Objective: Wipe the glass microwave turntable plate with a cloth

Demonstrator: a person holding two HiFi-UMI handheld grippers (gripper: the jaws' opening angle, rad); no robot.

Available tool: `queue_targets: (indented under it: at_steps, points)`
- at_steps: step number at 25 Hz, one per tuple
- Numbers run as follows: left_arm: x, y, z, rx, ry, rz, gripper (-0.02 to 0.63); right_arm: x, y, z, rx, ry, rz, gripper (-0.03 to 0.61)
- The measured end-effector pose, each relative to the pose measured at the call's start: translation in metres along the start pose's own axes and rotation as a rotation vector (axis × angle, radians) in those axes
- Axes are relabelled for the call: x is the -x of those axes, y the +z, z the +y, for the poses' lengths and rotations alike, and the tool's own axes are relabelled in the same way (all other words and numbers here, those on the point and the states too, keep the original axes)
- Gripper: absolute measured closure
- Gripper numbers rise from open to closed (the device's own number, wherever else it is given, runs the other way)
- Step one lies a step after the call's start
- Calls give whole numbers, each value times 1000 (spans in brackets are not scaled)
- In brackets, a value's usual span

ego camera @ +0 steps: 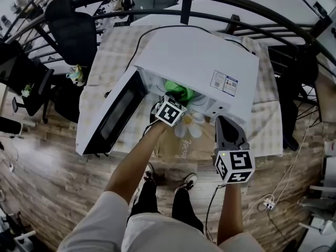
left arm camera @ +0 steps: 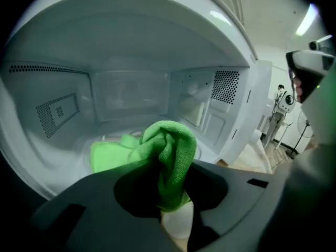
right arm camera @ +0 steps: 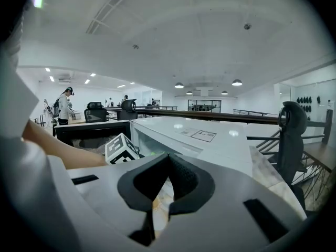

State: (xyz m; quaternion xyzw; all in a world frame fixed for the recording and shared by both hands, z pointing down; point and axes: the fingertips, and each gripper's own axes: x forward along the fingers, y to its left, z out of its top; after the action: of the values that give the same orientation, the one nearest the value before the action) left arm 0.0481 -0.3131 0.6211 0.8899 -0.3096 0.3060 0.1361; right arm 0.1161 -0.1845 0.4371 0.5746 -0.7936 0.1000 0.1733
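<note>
My left gripper (left arm camera: pixel 170 193) pinches soft cloth (left arm camera: pixel 168 151) at bunched fold, frame centre. Glass plate (left arm camera: pixel 118 135) likely slippery, fragile: I press lightly. Right gripper (right arm camera: pixel 160 193): jaws together, empty.

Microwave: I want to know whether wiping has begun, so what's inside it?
A green cloth, pinched in the left tool, lies on the glass plate. Only the plate's rim shows; the cloth and tool cover its middle.

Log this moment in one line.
left hand-held gripper: shut on cloth, inside microwave | right hand-held gripper: shut, empty, outside | door: open
</note>
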Motion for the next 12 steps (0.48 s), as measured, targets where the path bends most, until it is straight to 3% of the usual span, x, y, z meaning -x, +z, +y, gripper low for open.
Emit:
queue_targets:
  at_steps: [7,9,12]
  points:
    - [-7,15,-44,-44,-144,-55,488,5,4,-5,8,-12,-4,563]
    - [-5,23,-42,-84,-126,-109,487,5,2,-7,8,-18,1,565]
    - [5,43,-11,-122,4,-202,486,3,-1,-11,0,-28,4,564]
